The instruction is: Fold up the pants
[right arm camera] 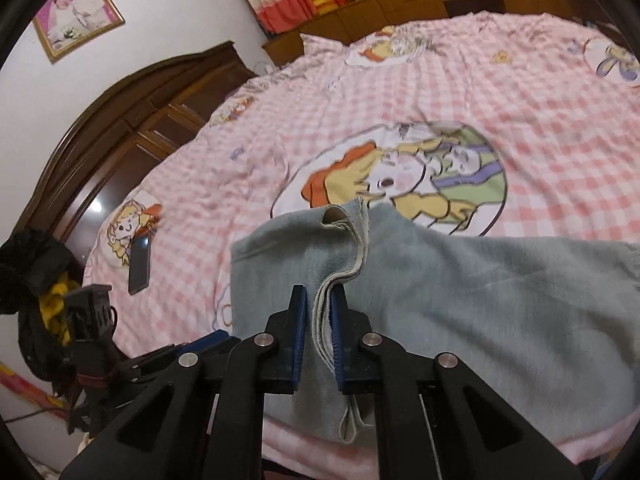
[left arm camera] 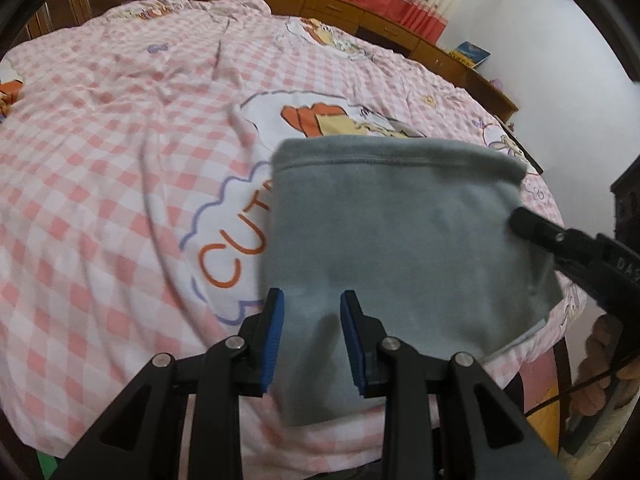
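Observation:
The grey pants [left arm camera: 400,220] lie folded on the near part of a pink checked bedspread [left arm camera: 100,160], hem seam towards the far side. My left gripper [left arm camera: 312,296] stands over their near left corner, blue pads narrowly apart with a bulge of grey cloth filling the gap. In the right wrist view the pants [right arm camera: 480,300] spread to the right, and my right gripper [right arm camera: 319,292] is shut on a raised ridge of their layered edge. The right gripper's black finger [left arm camera: 520,220] reaches in from the right over the cloth. The left gripper [right arm camera: 200,344] shows low on the left.
A dark phone [right arm camera: 139,266] lies on the bedspread [right arm camera: 520,100] to the left. A wooden headboard [right arm camera: 120,120] curves behind it, with a dark clothes pile [right arm camera: 32,264] beside. Wooden cabinets [left arm camera: 340,8] line the far side, with a blue book [left arm camera: 472,54] on top.

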